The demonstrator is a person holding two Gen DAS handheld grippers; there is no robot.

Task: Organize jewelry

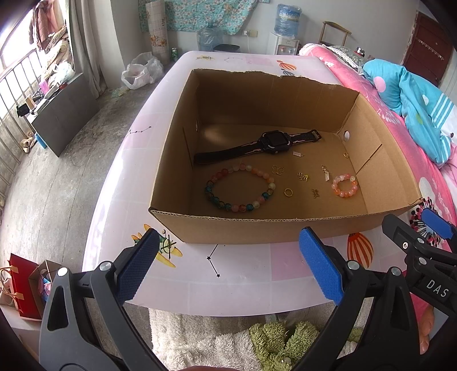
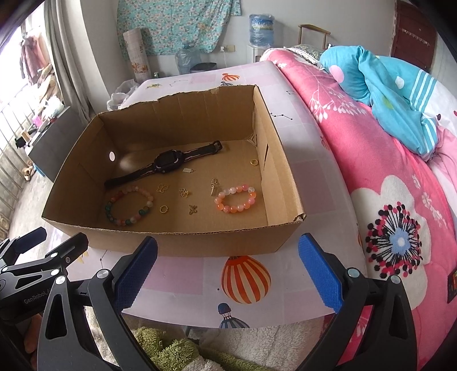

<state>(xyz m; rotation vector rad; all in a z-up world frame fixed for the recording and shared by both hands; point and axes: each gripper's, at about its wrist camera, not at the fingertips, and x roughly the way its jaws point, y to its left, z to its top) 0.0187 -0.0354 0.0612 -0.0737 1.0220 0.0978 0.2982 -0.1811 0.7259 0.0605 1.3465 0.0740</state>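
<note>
Both the left gripper [image 1: 228,262] and the right gripper [image 2: 228,265] hover with jaws apart and empty, short of the cardboard box [image 1: 257,225] on the desk [image 1: 242,274]. Straight ahead of the right jaws, inside the box, lies the small pink bracelet [image 2: 235,197], nearer that hand.

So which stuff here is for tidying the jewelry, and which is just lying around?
For the job:
cardboard box
watch
big bead bracelet
small pink bracelet
gold rings and charms
left gripper and right gripper, both open

Just lying about:
pink quilt
water bottles
plastic bag
green fluffy rug
</note>
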